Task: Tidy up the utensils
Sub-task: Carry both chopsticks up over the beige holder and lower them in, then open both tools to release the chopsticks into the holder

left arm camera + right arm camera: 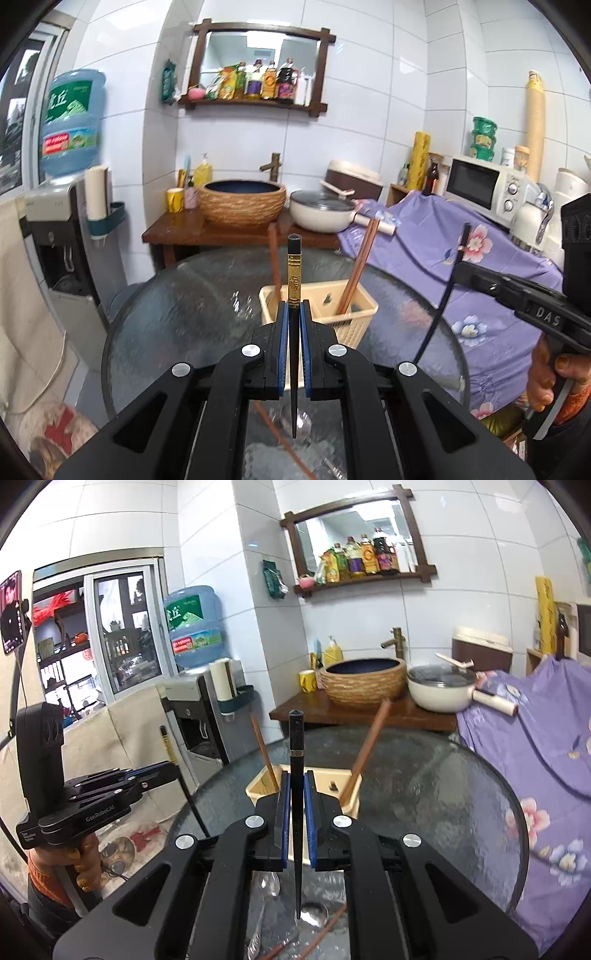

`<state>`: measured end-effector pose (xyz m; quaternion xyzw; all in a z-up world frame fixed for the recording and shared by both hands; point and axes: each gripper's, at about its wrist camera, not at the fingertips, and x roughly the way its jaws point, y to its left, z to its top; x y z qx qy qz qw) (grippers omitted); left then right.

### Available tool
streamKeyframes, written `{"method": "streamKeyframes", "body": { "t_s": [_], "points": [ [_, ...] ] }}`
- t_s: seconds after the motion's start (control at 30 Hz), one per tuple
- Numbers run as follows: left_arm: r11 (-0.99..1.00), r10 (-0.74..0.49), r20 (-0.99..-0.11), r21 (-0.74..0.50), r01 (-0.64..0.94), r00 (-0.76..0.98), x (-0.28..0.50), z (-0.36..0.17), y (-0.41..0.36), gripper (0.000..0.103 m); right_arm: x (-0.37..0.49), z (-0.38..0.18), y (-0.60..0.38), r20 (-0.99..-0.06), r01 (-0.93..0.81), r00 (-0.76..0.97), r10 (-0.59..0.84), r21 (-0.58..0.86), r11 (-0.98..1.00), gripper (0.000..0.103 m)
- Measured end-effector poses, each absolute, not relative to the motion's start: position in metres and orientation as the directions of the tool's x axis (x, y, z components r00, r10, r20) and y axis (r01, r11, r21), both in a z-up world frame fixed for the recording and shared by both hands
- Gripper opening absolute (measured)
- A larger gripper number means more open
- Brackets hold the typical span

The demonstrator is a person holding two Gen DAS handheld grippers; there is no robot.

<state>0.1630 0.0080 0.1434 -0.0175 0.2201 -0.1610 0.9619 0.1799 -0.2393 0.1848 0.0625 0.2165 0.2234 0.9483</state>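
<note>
My left gripper [294,314] is shut on a black chopstick with a gold band [294,280], held upright above the round glass table [177,314]. My right gripper [296,786] is shut on a plain black chopstick [296,746], also upright. A cream utensil basket [354,314] stands on the table just beyond both grippers, with two brown wooden chopsticks [360,266] leaning in it; it shows in the right wrist view [321,779] too. Spoons [269,886] and brown chopsticks [321,934] lie on the glass below the right gripper.
A wooden counter [177,230] with a woven basin [242,201] and a white pot [321,214] stands behind the table. A purple floral cloth [443,251] and a microwave [484,184] are at the right. A water dispenser [59,236] stands at the left.
</note>
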Motion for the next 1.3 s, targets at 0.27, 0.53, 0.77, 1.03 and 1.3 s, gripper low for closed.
{"method": "streamKeyframes", "body": {
  "t_s": [0.27, 0.53, 0.77, 1.03, 1.3],
  "points": [
    [0.938, -0.346, -0.342, -0.121, 0.324, 0.874, 0.198, 0.215, -0.007, 0.006, 0.214, 0.254, -0.229, -0.307, -0.401, 0.84, 0.448, 0.206, 0.893, 0.008],
    [0.961, -0.276, -0.309, -0.115, 0.253, 0.91, 0.242, 0.237, -0.022, 0.006, 0.254, 0.276, -0.218, -0.251, -0.313, 0.905, 0.343, 0.151, 0.938, 0.008],
    [0.971, -0.24, -0.405, -0.122, 0.208, 0.882, 0.268, 0.179, -0.028, 0.006, 0.282, 0.213, -0.212, -0.341, -0.271, 0.884, 0.32, 0.185, 0.945, 0.008],
    [0.974, -0.228, -0.484, -0.115, 0.196, 0.845, 0.274, 0.126, -0.029, 0.006, 0.29, 0.165, -0.212, -0.404, -0.252, 0.857, 0.318, 0.208, 0.945, 0.008],
    [0.976, -0.215, -0.521, -0.103, 0.19, 0.826, 0.277, 0.102, -0.029, 0.006, 0.295, 0.143, -0.215, -0.428, -0.236, 0.85, 0.307, 0.211, 0.949, 0.008]
  ]
}}
